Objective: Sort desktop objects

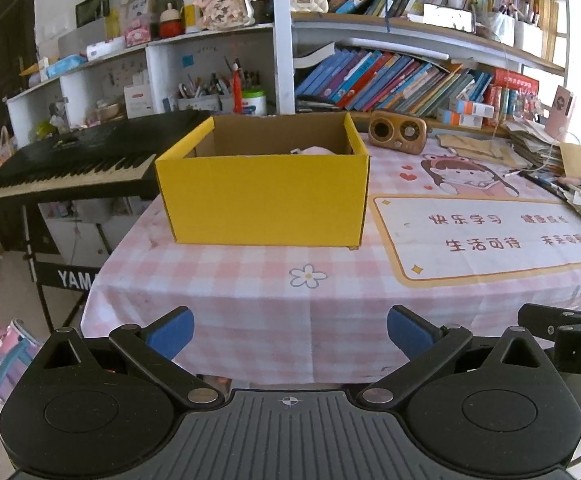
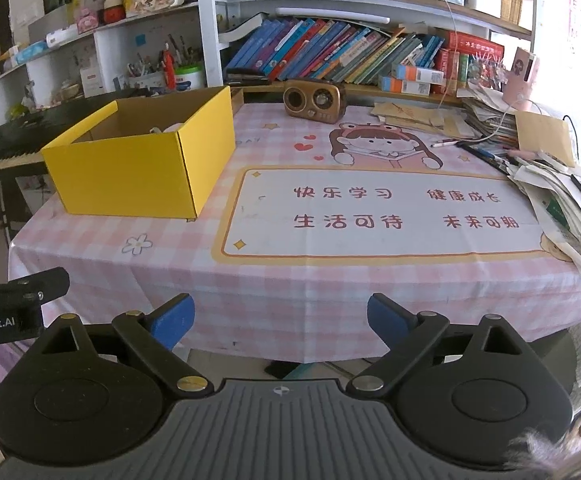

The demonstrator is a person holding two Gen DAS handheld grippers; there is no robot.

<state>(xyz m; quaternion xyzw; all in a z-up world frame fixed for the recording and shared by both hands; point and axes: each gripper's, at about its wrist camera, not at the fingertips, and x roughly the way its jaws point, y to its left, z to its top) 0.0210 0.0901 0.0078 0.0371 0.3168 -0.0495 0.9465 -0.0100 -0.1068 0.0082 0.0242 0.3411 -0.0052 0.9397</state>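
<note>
A yellow cardboard box stands open on the pink checked tablecloth; a pale pink and white object lies inside it, mostly hidden by the wall. The box also shows in the right wrist view at the table's left. My left gripper is open and empty, held at the table's near edge in front of the box. My right gripper is open and empty, at the near edge right of the box. A brown retro radio stands at the back.
A black keyboard stands left of the table. Stacks of papers, pens and envelopes pile up along the right side. Bookshelves rise behind the table. The right gripper's body shows at the left view's right edge.
</note>
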